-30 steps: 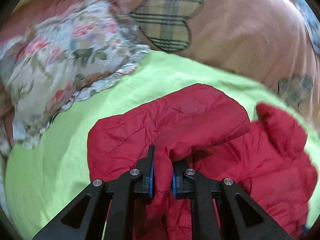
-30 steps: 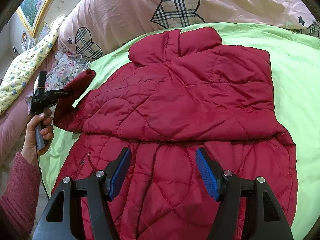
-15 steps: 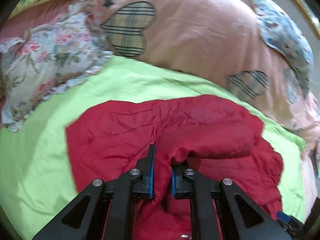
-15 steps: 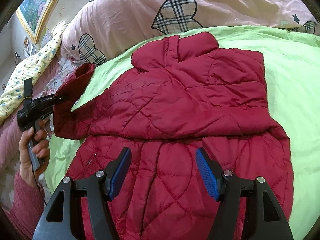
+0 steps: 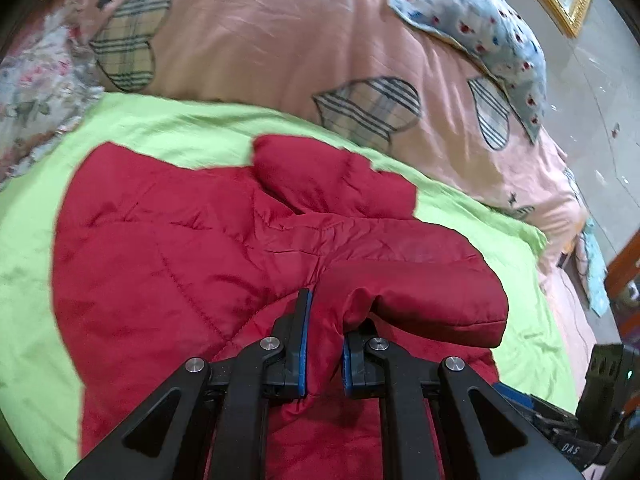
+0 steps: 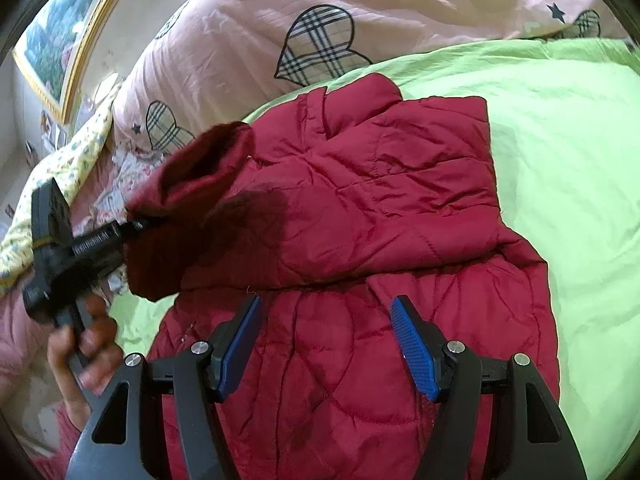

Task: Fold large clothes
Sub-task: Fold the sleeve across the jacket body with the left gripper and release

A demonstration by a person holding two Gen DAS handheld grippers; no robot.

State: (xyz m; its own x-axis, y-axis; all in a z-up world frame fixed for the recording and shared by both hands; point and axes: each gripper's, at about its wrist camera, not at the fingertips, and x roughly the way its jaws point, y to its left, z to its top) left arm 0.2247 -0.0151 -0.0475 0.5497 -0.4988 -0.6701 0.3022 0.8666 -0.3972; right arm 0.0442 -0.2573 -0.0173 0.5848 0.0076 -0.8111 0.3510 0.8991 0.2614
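A red quilted jacket [image 6: 380, 208] lies spread on a lime green sheet [image 6: 560, 160], collar toward the pillows. My left gripper [image 5: 324, 344] is shut on the jacket's sleeve [image 5: 420, 292] and holds it lifted over the jacket body [image 5: 160, 264]. In the right wrist view the left gripper [image 6: 140, 224] holds the raised sleeve [image 6: 192, 192] at the jacket's left side. My right gripper [image 6: 326, 344] is open and empty, hovering over the jacket's lower part.
A pink duvet with plaid hearts [image 6: 320, 32] is piled behind the jacket. A floral pillow [image 5: 32, 92] lies at the left, a blue dotted pillow [image 5: 480, 28] at the back right. A framed picture [image 6: 68, 36] hangs on the wall.
My left gripper has carried the sleeve up and inward over the jacket body. The right gripper stays open, nearly still above the lower part.
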